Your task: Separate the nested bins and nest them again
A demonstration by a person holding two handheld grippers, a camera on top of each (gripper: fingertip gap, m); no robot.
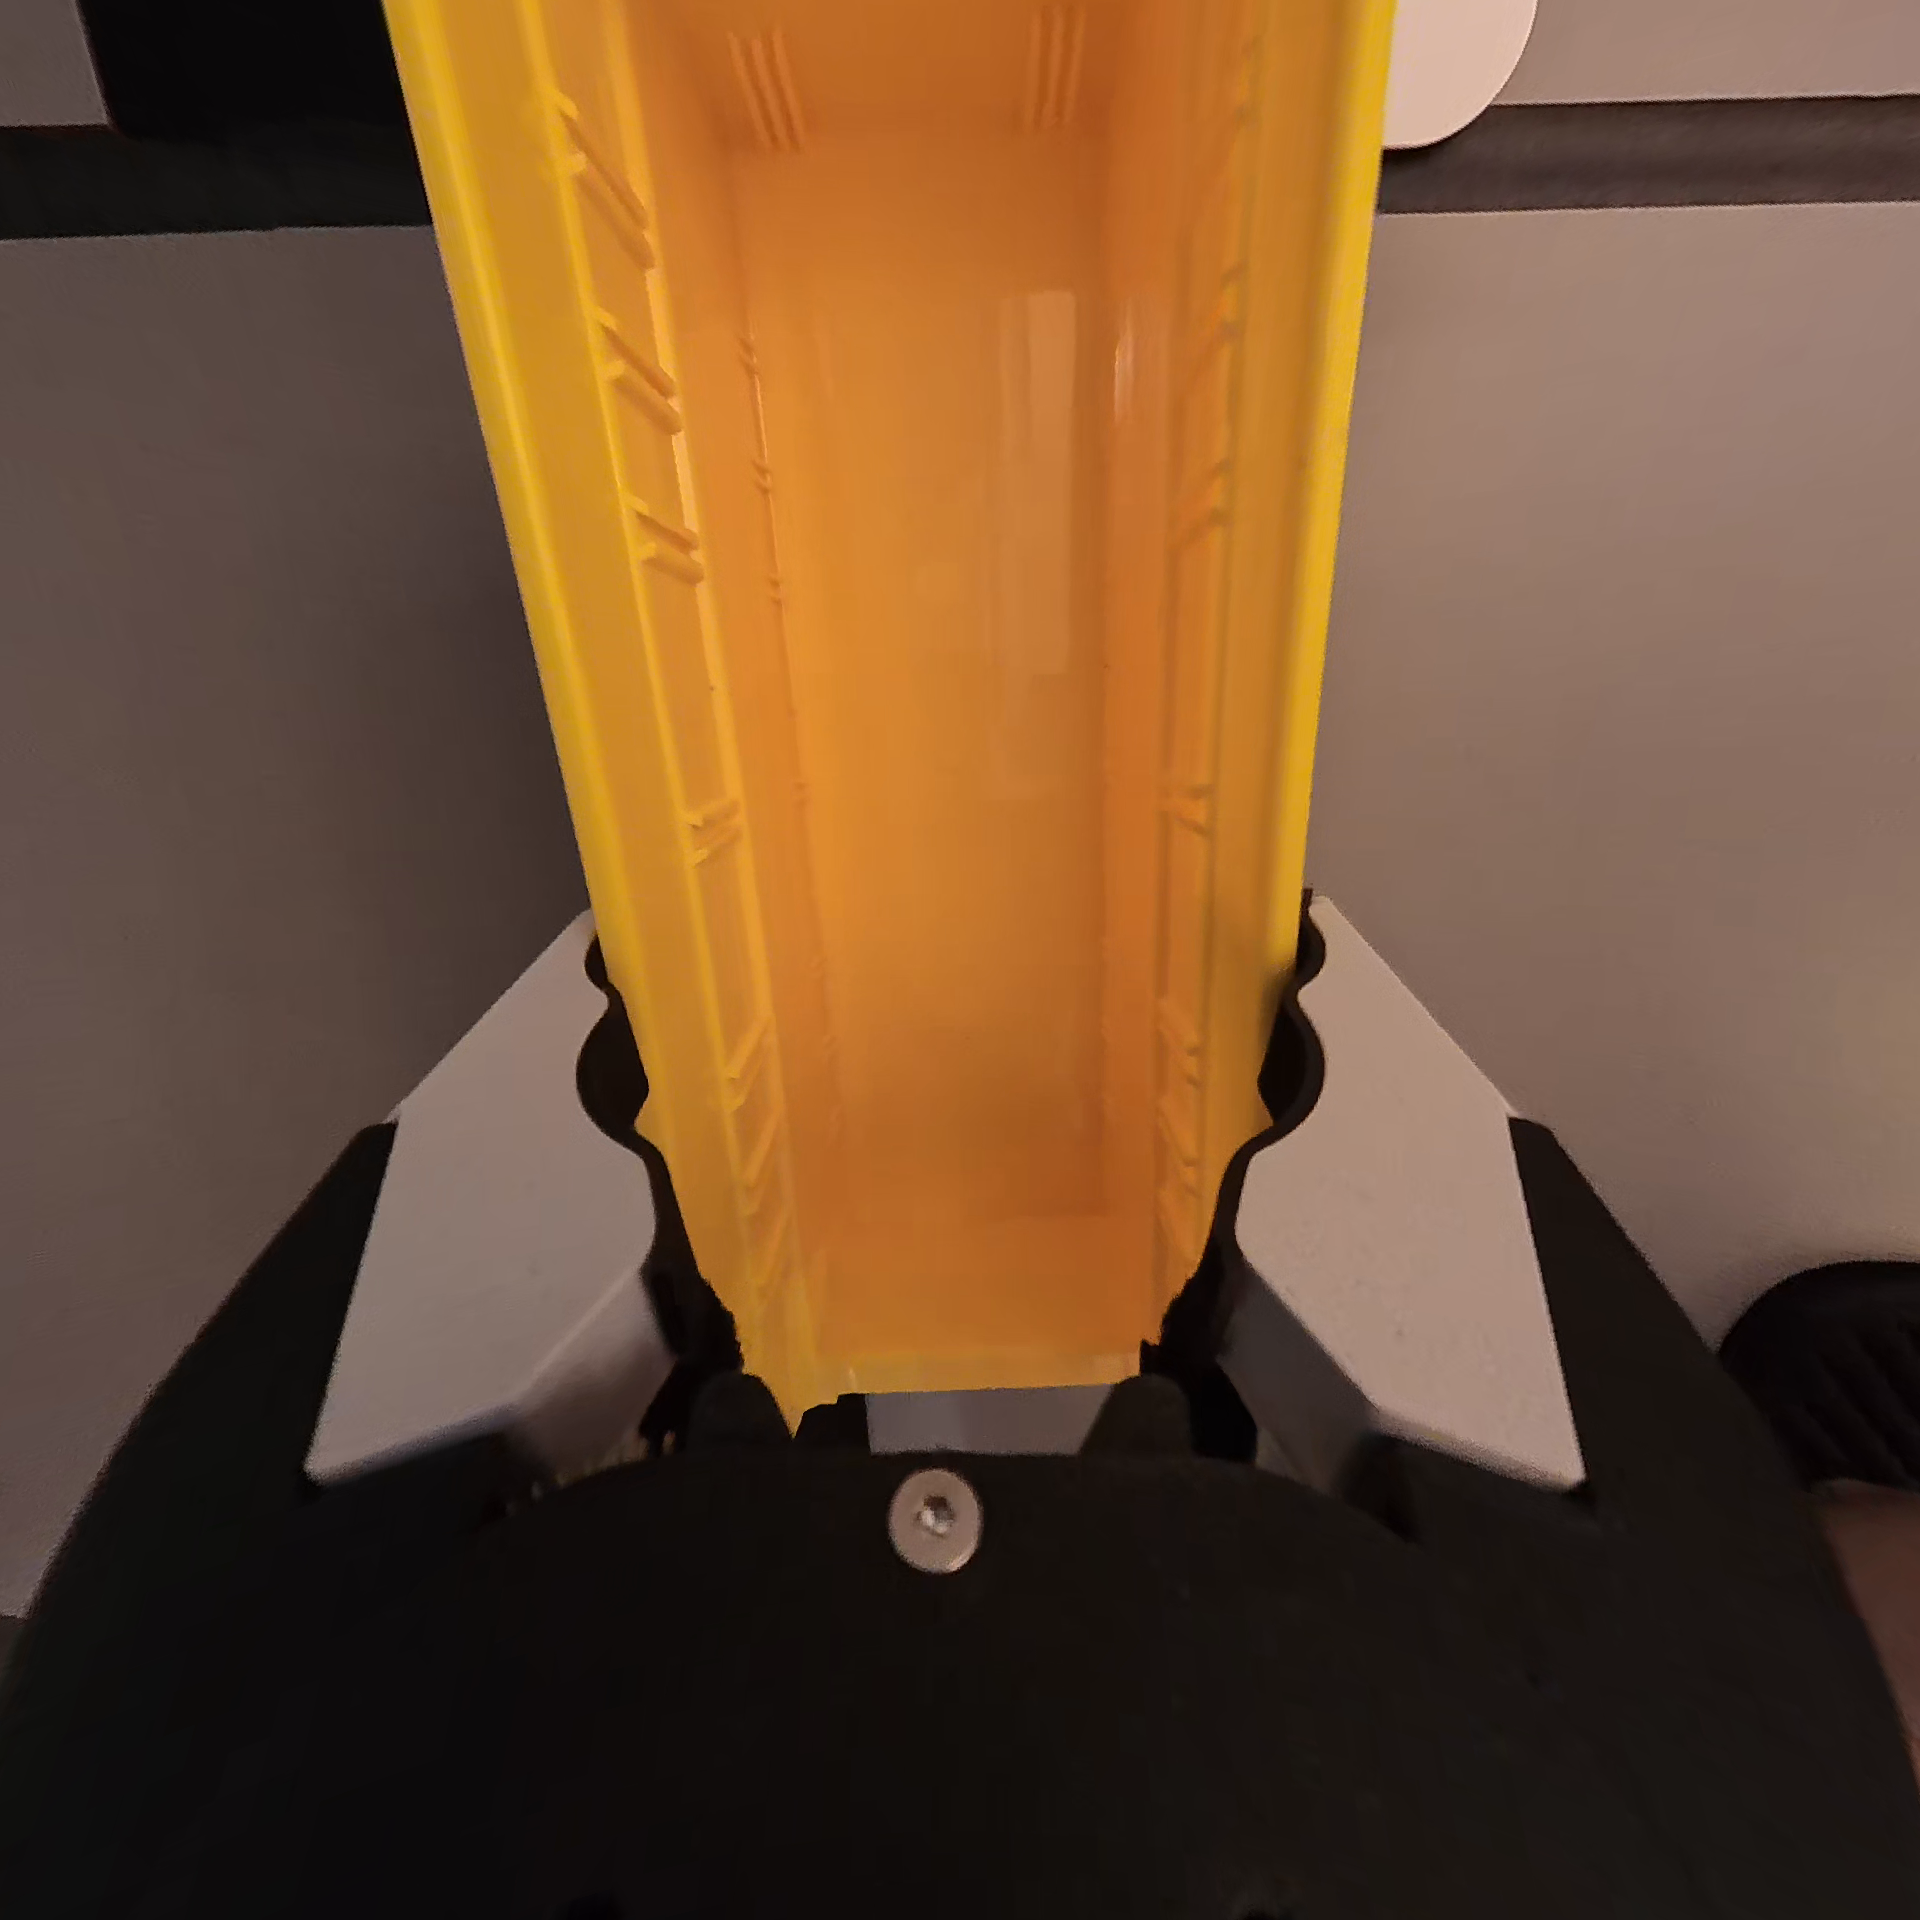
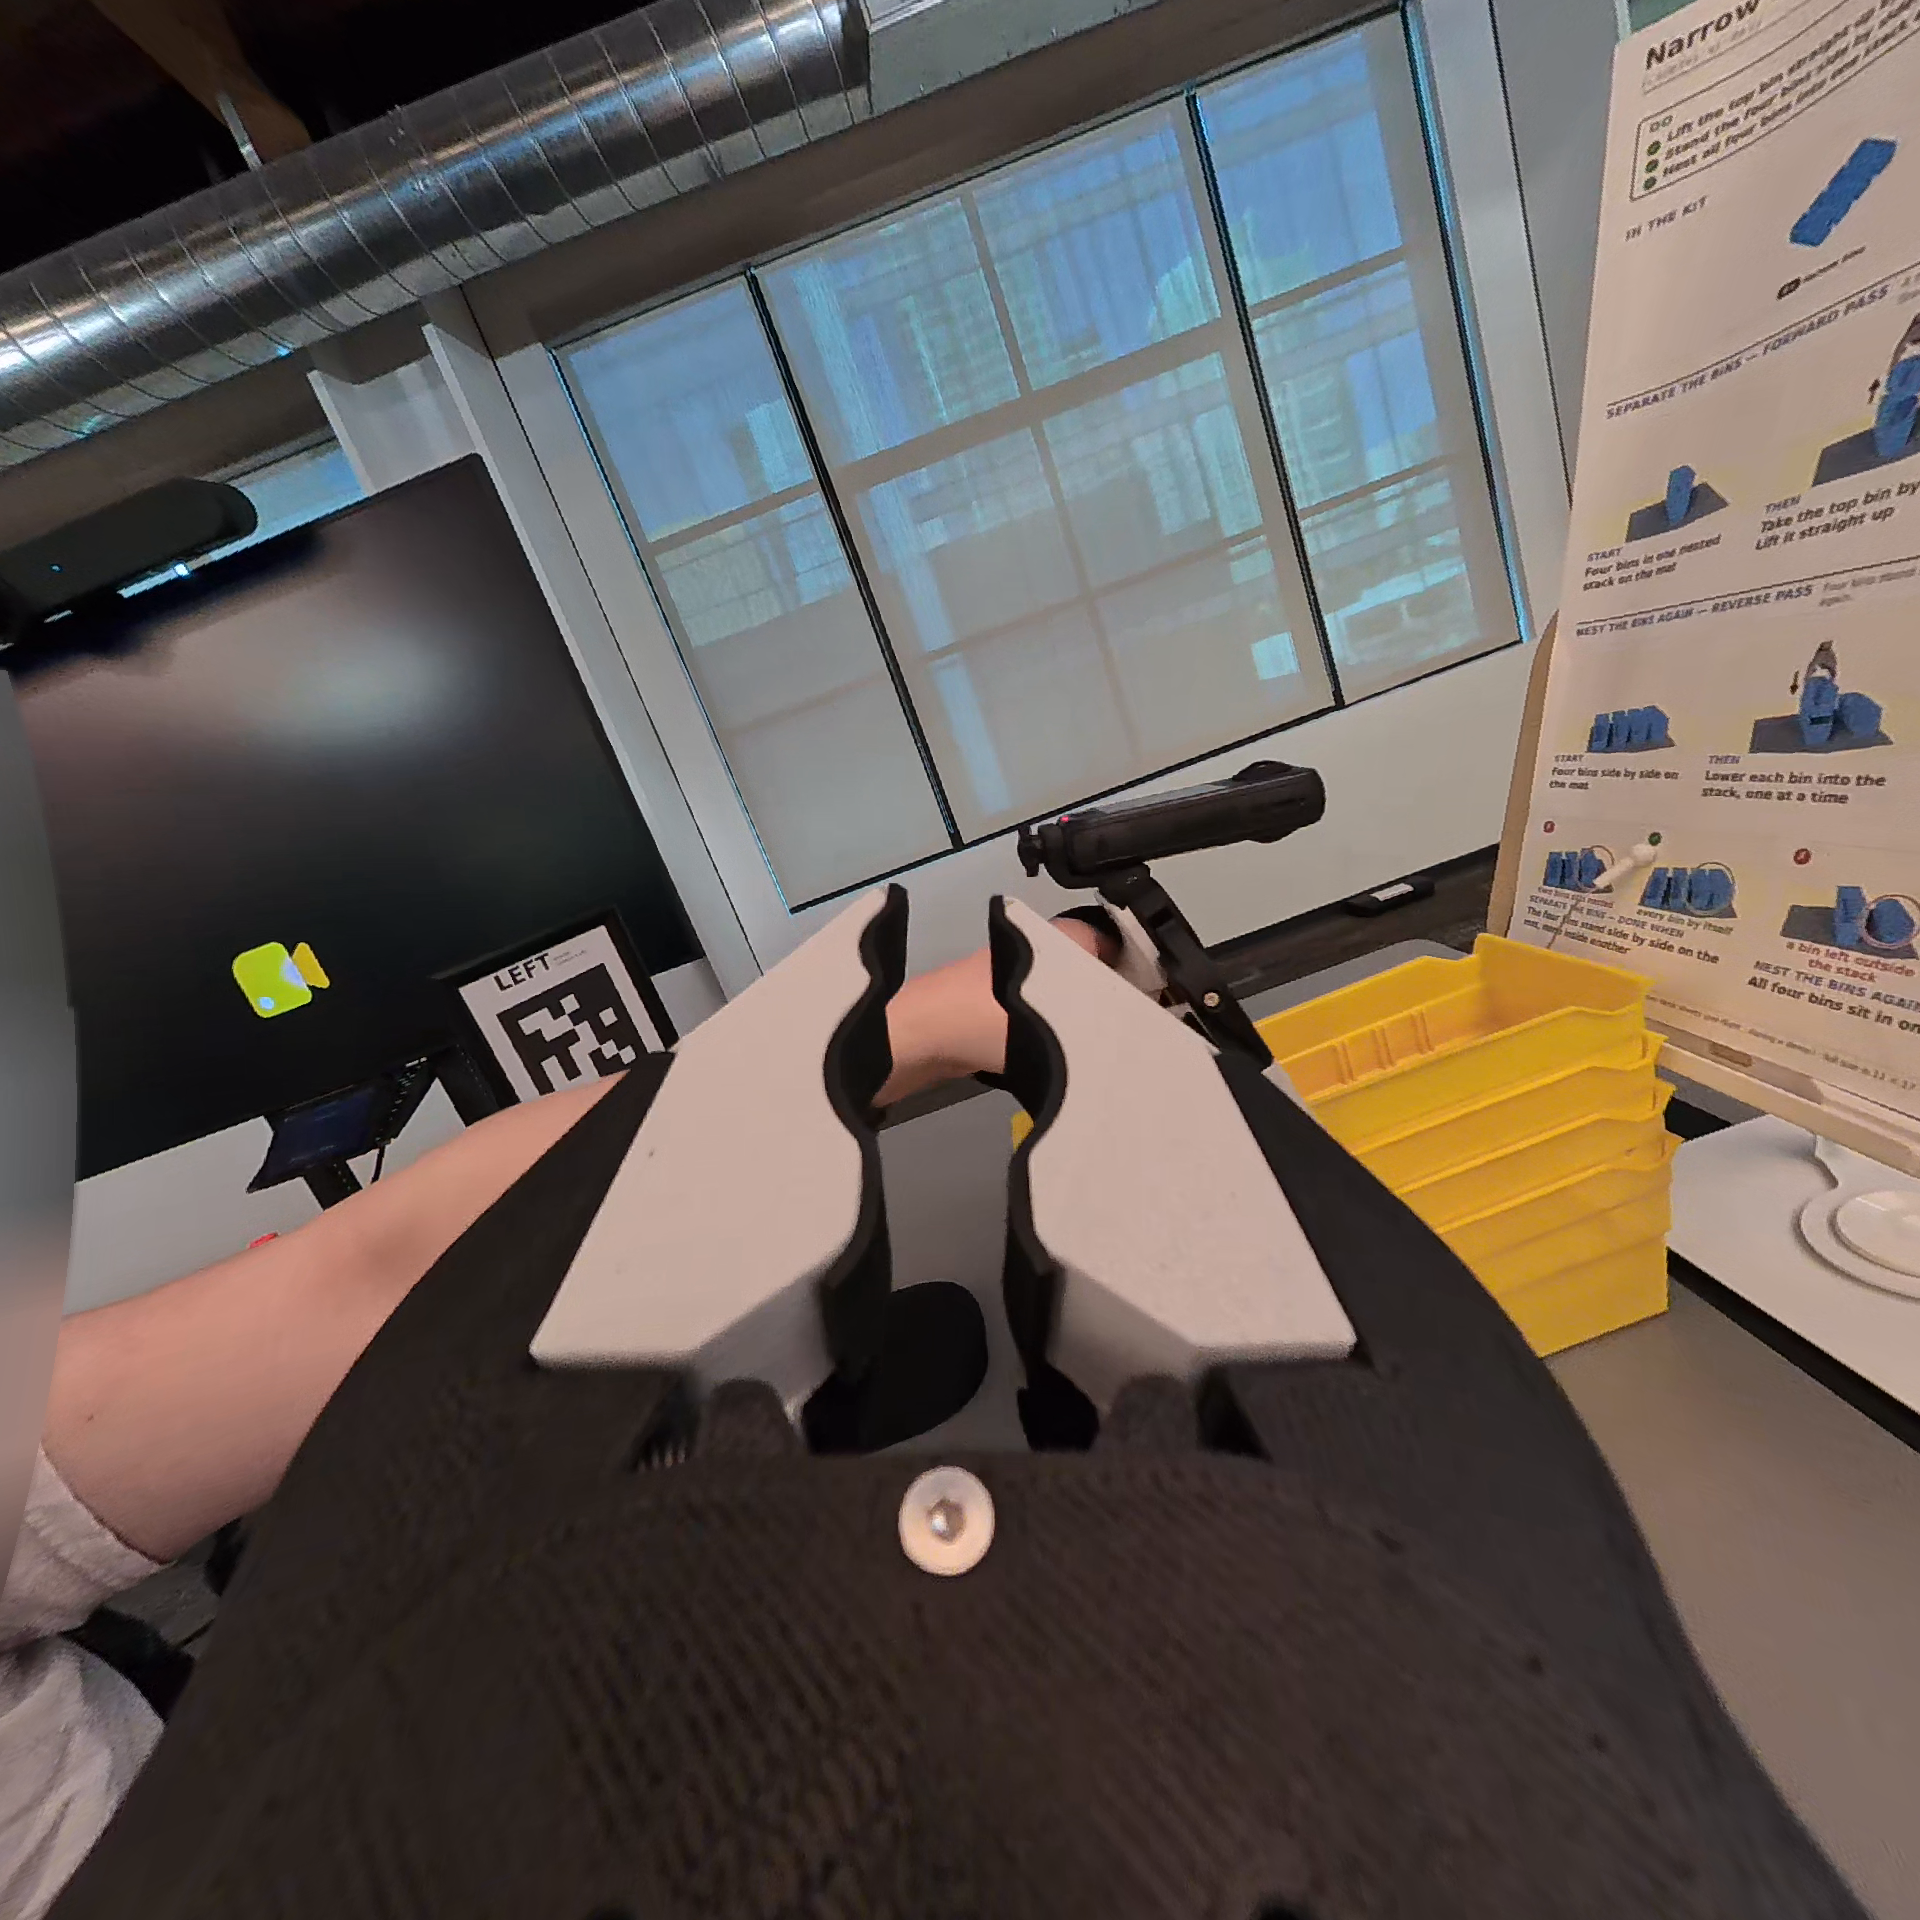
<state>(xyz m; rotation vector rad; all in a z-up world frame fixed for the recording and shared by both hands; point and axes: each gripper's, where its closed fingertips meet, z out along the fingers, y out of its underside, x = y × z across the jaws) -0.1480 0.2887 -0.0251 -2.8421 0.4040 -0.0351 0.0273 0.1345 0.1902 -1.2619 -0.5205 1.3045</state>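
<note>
In the left wrist view I look along the inside of a long yellow bin (image 1: 935,727) lying on the grey table (image 1: 260,623). My left gripper (image 1: 951,935) straddles the bin's near end with its jaws spread wide. The black pads (image 1: 608,1049) lie along both outer walls without a clear squeeze. In the right wrist view this bin is the top of a nested stack of yellow bins (image 2: 1475,1132), and the left gripper's black body (image 2: 1195,966) sits at the stack's left end. My right gripper (image 2: 945,914) hangs in the air left of the stack, jaws narrowly apart with nothing between them.
A person's forearm (image 2: 520,1195) reaches across behind the right gripper. An instruction board (image 2: 1745,520) on a white stand (image 2: 1860,1226) is right of the stack. A dark monitor (image 2: 312,779) and a marker card (image 2: 566,1013) stand at the back left.
</note>
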